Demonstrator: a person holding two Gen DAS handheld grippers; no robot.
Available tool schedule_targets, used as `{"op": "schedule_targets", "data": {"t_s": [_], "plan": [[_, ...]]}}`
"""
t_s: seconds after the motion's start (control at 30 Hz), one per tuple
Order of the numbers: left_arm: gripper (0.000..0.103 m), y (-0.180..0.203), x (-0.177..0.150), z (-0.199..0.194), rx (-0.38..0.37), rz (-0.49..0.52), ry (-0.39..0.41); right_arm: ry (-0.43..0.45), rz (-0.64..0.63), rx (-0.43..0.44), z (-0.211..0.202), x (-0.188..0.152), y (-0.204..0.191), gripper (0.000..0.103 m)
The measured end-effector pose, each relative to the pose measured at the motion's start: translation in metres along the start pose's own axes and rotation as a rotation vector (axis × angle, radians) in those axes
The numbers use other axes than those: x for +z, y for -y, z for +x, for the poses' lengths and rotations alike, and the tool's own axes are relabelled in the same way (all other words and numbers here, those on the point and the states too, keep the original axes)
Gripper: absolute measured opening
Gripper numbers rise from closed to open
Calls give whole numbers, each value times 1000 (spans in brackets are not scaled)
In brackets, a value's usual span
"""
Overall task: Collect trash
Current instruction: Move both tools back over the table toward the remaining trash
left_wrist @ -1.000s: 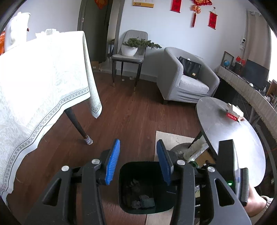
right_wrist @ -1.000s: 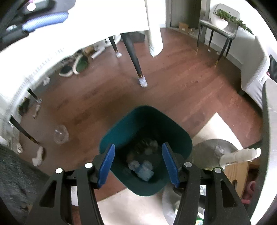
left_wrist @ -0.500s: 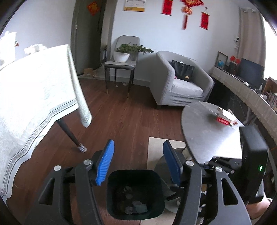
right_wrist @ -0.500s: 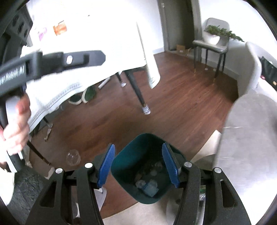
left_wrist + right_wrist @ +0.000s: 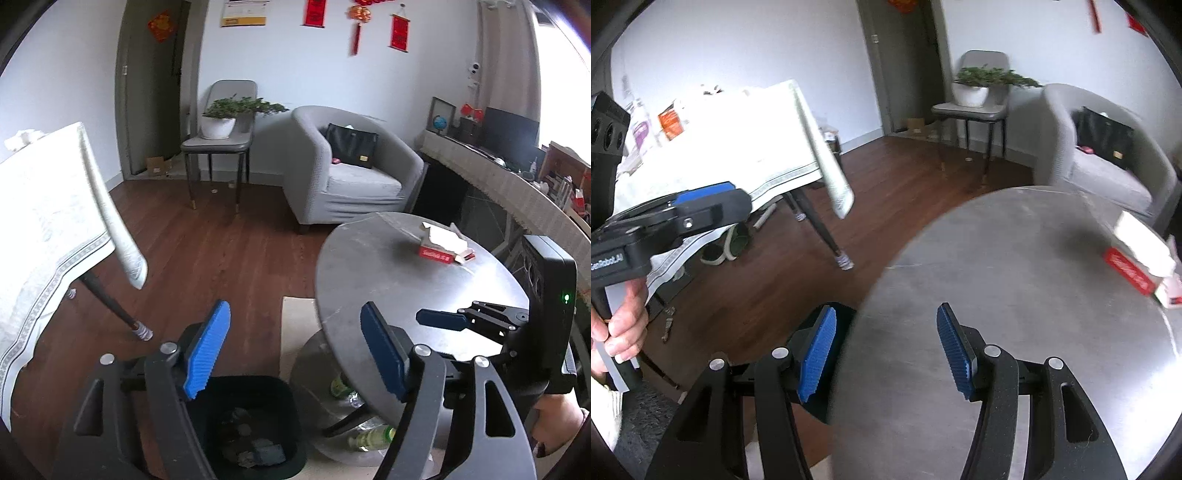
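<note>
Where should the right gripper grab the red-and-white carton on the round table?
Judgement: take the red-and-white carton across its short sides, from above. It lies flat on the round table, a torn flap sticking up, so a side approach seems poor. The right gripper is open and empty.

A home living room: grey armchair point(image 5: 351, 173), potted plant point(image 5: 221, 118), clothed dining table point(image 5: 44, 206).

Left gripper point(image 5: 295, 347) jaws just opened wider, nothing between them. Dark green trash bin point(image 5: 245, 424) now seen low in left wrist view, part hidden behind left finger; earlier it was centred between jaws. Right gripper point(image 5: 886, 350) raised from over bin to above round grey table point(image 5: 1015, 295); bin now mostly hidden behind table edge. Red-and-white box point(image 5: 1137, 266) brought into right wrist view. Left-hand tool shifted nearer in that view.
</note>
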State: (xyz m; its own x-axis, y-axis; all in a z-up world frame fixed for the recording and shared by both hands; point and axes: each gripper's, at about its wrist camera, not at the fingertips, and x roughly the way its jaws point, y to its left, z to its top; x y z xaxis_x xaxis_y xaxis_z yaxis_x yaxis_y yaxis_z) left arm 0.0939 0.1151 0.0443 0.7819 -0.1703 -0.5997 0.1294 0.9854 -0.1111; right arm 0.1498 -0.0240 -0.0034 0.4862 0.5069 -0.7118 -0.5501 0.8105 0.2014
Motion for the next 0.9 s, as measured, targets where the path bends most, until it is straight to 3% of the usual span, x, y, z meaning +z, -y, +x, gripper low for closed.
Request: {"op": "schedule_targets", "data": {"t_s": [0.43, 0.9], "plan": [[92, 63, 22, 46, -63, 66, 5, 78, 106, -144, -40, -1, 86, 61], [95, 120, 41, 96, -153, 137, 6, 141, 281, -278, -75, 11, 182, 67]]}}
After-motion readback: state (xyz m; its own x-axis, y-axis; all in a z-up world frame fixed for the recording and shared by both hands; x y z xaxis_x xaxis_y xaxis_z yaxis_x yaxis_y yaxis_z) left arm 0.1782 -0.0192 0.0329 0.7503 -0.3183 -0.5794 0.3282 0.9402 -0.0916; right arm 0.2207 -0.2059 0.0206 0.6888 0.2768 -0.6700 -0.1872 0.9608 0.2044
